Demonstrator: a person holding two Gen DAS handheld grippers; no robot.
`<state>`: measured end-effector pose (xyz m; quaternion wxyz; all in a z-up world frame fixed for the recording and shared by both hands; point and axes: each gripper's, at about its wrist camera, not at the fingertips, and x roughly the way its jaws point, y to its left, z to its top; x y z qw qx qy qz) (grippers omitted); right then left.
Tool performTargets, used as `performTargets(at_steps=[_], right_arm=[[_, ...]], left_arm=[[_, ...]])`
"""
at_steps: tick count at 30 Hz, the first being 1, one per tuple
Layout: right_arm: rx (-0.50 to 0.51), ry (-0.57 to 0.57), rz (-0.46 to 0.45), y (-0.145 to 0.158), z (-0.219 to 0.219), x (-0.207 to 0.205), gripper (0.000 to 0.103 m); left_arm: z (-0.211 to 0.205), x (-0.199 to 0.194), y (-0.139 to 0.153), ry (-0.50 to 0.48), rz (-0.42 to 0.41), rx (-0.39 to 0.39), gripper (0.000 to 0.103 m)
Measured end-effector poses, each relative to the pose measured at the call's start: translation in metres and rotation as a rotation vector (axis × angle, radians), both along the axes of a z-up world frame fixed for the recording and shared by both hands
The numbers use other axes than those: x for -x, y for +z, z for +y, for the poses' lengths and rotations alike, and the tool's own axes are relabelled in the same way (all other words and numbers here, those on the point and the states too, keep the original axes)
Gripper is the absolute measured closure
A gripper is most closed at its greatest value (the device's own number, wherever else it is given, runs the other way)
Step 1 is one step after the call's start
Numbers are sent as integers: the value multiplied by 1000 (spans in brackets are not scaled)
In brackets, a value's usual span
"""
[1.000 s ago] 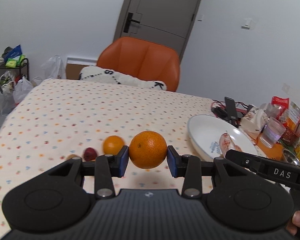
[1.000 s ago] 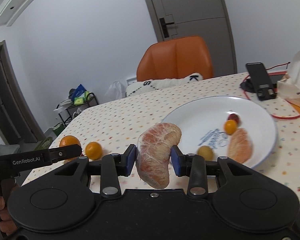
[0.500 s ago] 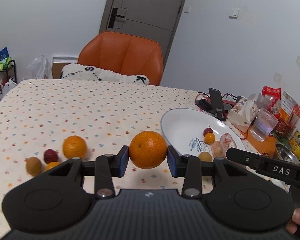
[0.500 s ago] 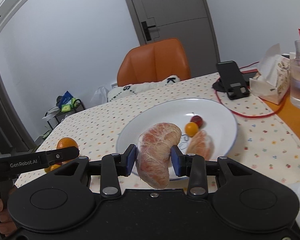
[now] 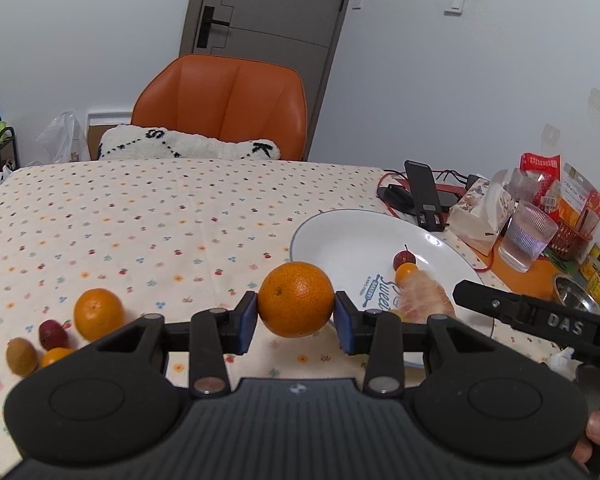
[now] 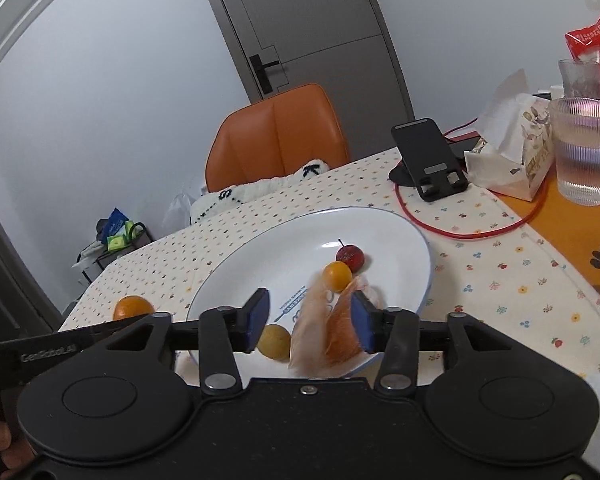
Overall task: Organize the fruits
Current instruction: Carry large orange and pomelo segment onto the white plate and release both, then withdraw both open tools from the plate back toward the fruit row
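Orange-pink and blurred, the peeled citrus wedge (image 6: pixel 332 330) drops from my spread right hand-held gripper (image 6: pixel 309 322) onto the plate (image 6: pixel 416 246), long axis near upright, tip up. On the plate, I count three small fruits; four wait left of it, and my left hand-held gripper (image 5: pixel 295 322) clamps an orange (image 5: pixel 296 299) beside its rim.

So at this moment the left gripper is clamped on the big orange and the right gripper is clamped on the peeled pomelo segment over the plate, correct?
Not quite. The left gripper is clamped on the big orange, but the right gripper is open in the right wrist view: the blurred pomelo segment lies against one pad only, over the plate.
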<state>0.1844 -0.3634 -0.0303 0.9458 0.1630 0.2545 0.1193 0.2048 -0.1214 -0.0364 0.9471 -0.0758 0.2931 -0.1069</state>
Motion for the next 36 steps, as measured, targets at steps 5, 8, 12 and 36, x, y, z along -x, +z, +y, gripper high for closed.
performTargets(at_steps=[5, 8, 12, 36], right_arm=[[-30, 1, 4, -2, -8, 5, 50], [-41, -1, 13, -5, -12, 8, 49], [-49, -10, 14, -7, -17, 13, 49], [-45, -56, -60, 8, -5, 35, 17]], left_arm=[[-15, -10, 1, -29, -2, -17, 64], [-25, -15, 3, -60, -16, -32, 64], [-33, -21, 5, -72, -19, -42, 64], [7, 8, 16, 83, -27, -57, 27]])
